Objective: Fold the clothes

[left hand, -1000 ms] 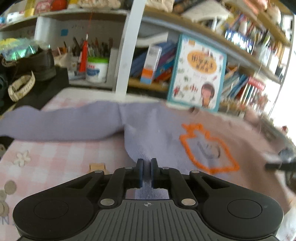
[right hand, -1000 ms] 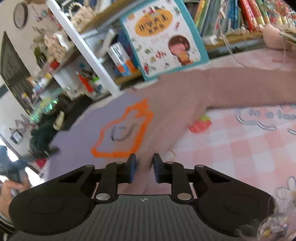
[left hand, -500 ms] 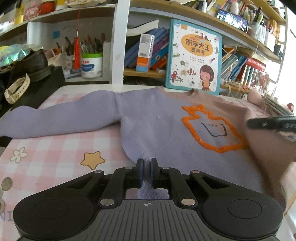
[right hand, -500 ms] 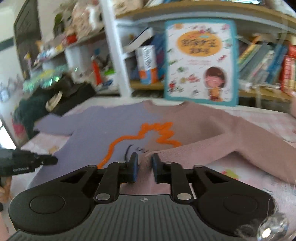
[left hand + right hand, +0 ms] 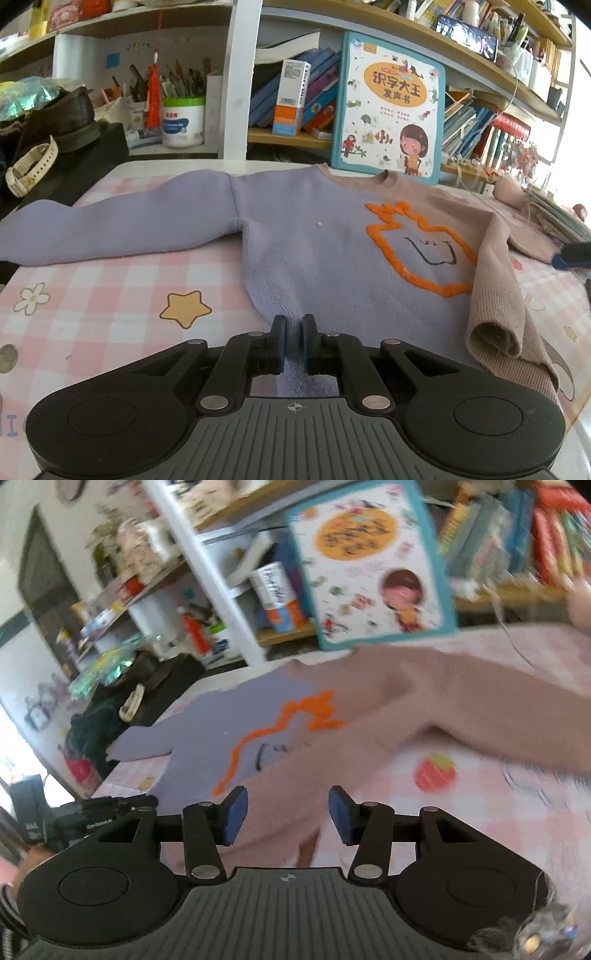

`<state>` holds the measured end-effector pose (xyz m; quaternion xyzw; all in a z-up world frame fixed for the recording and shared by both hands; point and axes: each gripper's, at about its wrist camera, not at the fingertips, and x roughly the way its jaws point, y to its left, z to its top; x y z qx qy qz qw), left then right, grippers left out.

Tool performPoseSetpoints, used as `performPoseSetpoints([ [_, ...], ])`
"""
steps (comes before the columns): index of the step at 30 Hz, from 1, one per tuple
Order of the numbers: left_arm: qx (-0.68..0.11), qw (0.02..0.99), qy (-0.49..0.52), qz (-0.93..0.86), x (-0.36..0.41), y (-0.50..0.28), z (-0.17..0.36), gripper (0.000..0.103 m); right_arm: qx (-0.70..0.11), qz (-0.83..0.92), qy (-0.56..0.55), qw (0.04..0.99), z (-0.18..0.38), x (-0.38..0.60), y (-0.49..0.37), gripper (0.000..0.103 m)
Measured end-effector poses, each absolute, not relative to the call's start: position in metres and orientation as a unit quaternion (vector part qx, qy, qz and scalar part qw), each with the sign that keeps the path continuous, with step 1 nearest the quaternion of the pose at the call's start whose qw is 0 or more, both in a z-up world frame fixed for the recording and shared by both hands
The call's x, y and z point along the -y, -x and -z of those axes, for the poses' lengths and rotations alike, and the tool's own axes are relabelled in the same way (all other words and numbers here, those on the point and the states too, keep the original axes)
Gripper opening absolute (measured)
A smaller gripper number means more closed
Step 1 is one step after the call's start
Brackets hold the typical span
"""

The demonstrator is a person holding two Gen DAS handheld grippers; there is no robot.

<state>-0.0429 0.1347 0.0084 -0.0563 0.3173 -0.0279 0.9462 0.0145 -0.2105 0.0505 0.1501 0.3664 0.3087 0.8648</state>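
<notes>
Spread flat on the pink checked tablecloth (image 5: 110,288): sweater (image 5: 314,236), pink sleeve (image 5: 495,295) folded over. Angled downward, left gripper (image 5: 293,332) clamped on hem. Right gripper (image 5: 284,812), likewise tilted, jaws just opened, off sleeve.

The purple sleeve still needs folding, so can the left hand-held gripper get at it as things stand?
Probably not right away: the left hand-held gripper is shut on the sweater's hem. Once it lets go, the way looks free, since the purple sleeve lies flat and uncovered.
</notes>
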Motion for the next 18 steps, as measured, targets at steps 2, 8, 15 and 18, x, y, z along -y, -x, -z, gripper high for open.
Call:
performPoseSetpoints([
  [2, -0.318, 0.946, 0.054, 0.027, -0.134, 0.043, -0.008, 0.008, -0.388, -0.318, -0.197, 0.842, -0.040, 0.214, -0.016, 0.047],
  [8, -0.318, 0.946, 0.053, 0.027, -0.134, 0.044, -0.008, 0.009, -0.433, -0.374, -0.337, 0.748, -0.008, 0.192, -0.027, 0.047],
  [15, -0.313, 0.948, 0.051, 0.030, -0.134, 0.046, -0.006, 0.009, -0.481, -0.325, -0.401, 0.709, 0.016, 0.169, -0.033, 0.045],
  [18, -0.312, 0.948, 0.049, 0.032, -0.134, 0.046, -0.006, 0.009, -0.479, -0.313, -0.403, 0.714, 0.013, 0.163, -0.034, 0.044],
])
